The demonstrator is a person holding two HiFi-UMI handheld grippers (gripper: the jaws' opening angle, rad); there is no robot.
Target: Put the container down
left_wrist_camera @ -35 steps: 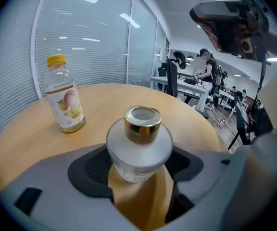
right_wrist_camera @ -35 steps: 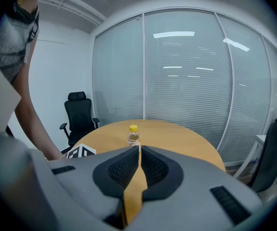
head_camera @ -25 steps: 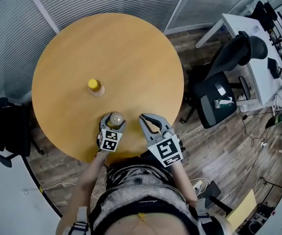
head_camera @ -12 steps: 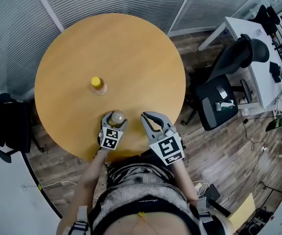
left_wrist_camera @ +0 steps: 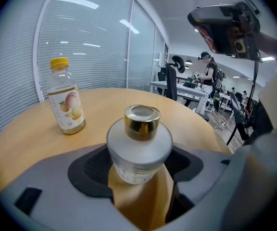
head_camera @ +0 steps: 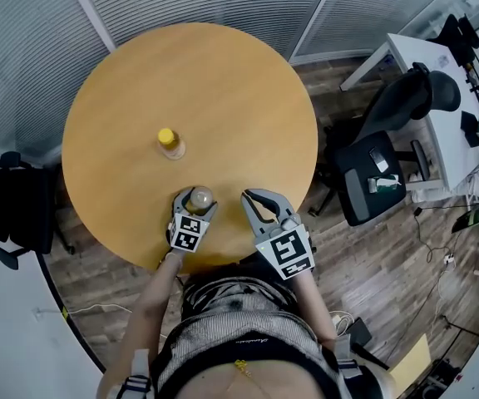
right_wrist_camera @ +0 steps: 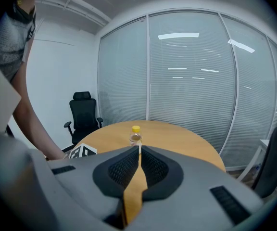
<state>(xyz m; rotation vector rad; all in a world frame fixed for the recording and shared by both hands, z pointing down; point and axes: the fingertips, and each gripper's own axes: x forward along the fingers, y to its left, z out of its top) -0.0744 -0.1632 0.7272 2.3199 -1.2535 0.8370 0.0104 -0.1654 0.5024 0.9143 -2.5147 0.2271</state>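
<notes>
A small frosted glass container [left_wrist_camera: 138, 150] with a gold cap stands upright between the jaws of my left gripper [left_wrist_camera: 138, 167], which is shut on its body. In the head view this container [head_camera: 198, 198] sits over the round wooden table [head_camera: 223, 90] near its front edge, with the left gripper [head_camera: 192, 209] just behind it. Whether its base touches the tabletop is hidden. My right gripper [head_camera: 253, 199] is beside it to the right, jaws pressed together on nothing. In the right gripper view the right gripper [right_wrist_camera: 138, 149] points across the table.
A clear juice bottle with a yellow cap [head_camera: 169, 143] stands upright near the table's middle, also seen as the bottle [left_wrist_camera: 66, 97] and the bottle [right_wrist_camera: 135, 136]. Black office chairs [head_camera: 389, 140] and a white desk [head_camera: 439, 98] stand to the right. Glass walls with blinds lie behind the table.
The head view has drifted slightly, so the table sits a little further right in the picture. Both grippers and the container keep their places.
</notes>
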